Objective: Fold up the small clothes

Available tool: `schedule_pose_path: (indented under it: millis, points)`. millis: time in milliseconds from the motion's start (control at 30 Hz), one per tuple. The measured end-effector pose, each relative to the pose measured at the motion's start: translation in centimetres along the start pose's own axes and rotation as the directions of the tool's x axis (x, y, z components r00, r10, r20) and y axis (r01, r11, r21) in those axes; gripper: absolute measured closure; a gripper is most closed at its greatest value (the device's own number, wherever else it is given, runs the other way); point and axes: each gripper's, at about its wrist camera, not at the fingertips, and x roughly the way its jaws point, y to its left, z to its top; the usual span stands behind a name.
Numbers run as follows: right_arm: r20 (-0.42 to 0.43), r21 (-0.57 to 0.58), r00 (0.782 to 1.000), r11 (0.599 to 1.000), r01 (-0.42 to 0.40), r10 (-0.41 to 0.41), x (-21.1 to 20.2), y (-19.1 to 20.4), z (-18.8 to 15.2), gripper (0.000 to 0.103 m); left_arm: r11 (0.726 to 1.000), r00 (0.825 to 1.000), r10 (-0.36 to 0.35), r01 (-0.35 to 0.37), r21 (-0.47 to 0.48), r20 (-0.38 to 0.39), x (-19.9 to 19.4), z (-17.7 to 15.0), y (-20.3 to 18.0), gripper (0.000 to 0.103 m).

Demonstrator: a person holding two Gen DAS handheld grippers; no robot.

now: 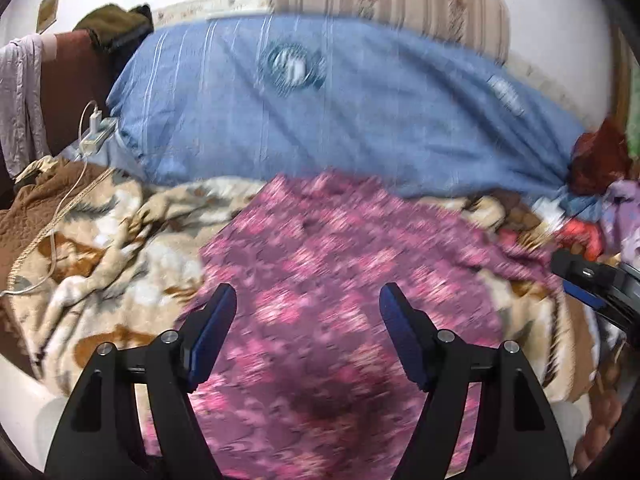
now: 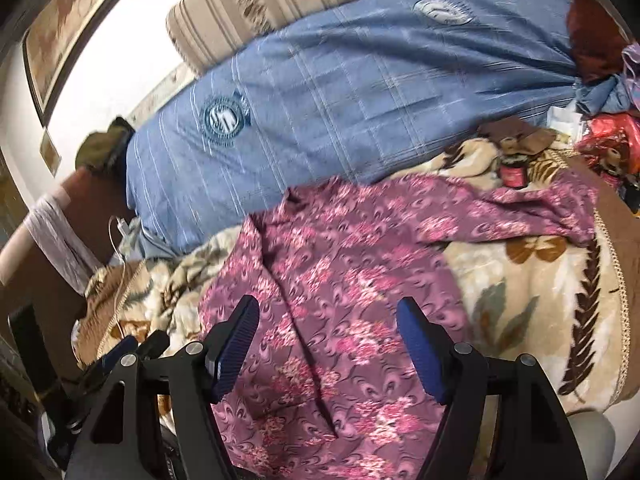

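- Blue bedding roll (image 1: pixel 320 100) lay behind the beige patterned blanket (image 2: pixel 512 280).
- Purple floral garment (image 2: pixel 340 280) was spread on that blanket, beneath both grippers.
- Left gripper (image 1: pixel 308 300) and right gripper (image 2: pixel 328 312) were spread apart, grasping nothing.

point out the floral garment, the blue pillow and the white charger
floral garment (image 2: pixel 340 280), right wrist view, middle of the cloth
blue pillow (image 1: pixel 320 120), left wrist view, its front face
white charger (image 1: pixel 96 122), left wrist view, plug body

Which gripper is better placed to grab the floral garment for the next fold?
Right, probably. The right gripper, jaws open, sits over a raised fold in the floral garment, with the outstretched sleeve on its side. The left gripper, also open, faces flat cloth, and its view is blurred.
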Motion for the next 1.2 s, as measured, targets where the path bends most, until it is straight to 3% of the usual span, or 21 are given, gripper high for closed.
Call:
schedule_pose_path:
  millis: [67, 233, 333, 433, 533, 700, 800, 867, 933, 1000, 1067, 1133, 1167, 1200]
  points:
    - [0.051, 0.000, 0.998, 0.999, 0.036, -0.036, -1.2, -1.2, 1.9, 0.032, 0.998, 0.999, -0.053, 0.053, 0.035, 0.007, -0.4, 0.5, -1.7, 0.027]
    - [0.182, 0.004, 0.983, 0.999, 0.039, -0.039, -4.4, -5.1, 8.3, 0.031, 0.984, 0.983, -0.164, 0.169, 0.059, -0.085, 1.0, 3.0, -5.9, 0.027]
    - [0.250, 0.068, 0.962, 0.993, 0.100, -0.114, -5.8, -9.5, 10.8, 0.031, 0.971, 0.970, -0.219, 0.228, 0.077, -0.109, 2.1, 4.1, -8.9, 0.027]
    - [0.260, 0.193, 0.945, 0.969, 0.152, -0.199, -6.0, -14.5, 10.8, 0.030, 0.954, 0.952, -0.265, 0.282, 0.101, -0.154, 3.9, 4.2, -12.2, 0.027]
    - [0.228, 0.283, 0.947, 0.947, 0.155, -0.224, -4.7, -20.5, 9.5, 0.030, 0.933, 0.924, -0.305, 0.338, 0.121, -0.232, 6.4, 3.2, -16.0, 0.027]
    - [0.128, 0.430, 0.957, 0.884, 0.182, -0.259, -0.9, -29.8, 6.1, 0.037, 0.899, 0.872, -0.340, 0.412, 0.151, -0.351, 10.3, 0.6, -21.9, 0.027]
    - [0.083, 0.560, 0.974, 0.818, 0.130, -0.211, 1.0, -34.7, 4.4, 0.044, 0.883, 0.846, -0.357, 0.444, 0.151, -0.396, 11.7, -0.7, -24.4, 0.027]
    - [0.068, 0.663, 0.985, 0.745, 0.075, -0.159, 3.1, -37.6, 4.5, 0.049, 0.879, 0.831, -0.359, 0.454, 0.144, -0.425, 12.3, -1.0, -25.4, 0.027]
    - [0.005, 0.722, 0.991, 0.686, 0.092, -0.137, 5.8, -39.5, 5.0, 0.055, 0.873, 0.824, -0.372, 0.467, 0.140, -0.428, 12.7, -0.9, -26.3, 0.027]
    - [-0.052, 0.700, 0.988, 0.700, 0.142, -0.148, 7.8, -39.6, 5.7, 0.060, 0.879, 0.835, -0.366, 0.456, 0.143, -0.410, 12.8, -0.8, -26.3, 0.027]
    - [-0.062, 0.687, 0.989, 0.714, 0.140, -0.134, 9.2, -39.6, 5.1, 0.061, 0.887, 0.839, -0.358, 0.443, 0.132, -0.409, 13.1, -0.9, -26.1, 0.027]
    - [-0.058, 0.702, 0.994, 0.703, 0.108, -0.095, 10.1, -39.8, 4.6, 0.065, 0.892, 0.834, -0.357, 0.439, 0.112, -0.421, 13.6, -1.0, -25.9, 0.027]
    - [-0.050, 0.709, 0.996, 0.700, 0.083, -0.068, 10.5, -39.8, 4.6, 0.074, 0.894, 0.828, -0.360, 0.438, 0.096, -0.431, 13.9, -1.0, -25.8, 0.027]
    - [-0.049, 0.694, 0.997, 0.716, 0.078, -0.062, 10.7, -39.5, 4.9, 0.074, 0.893, 0.821, -0.367, 0.443, 0.080, -0.438, 14.1, -1.0, -25.8, 0.027]
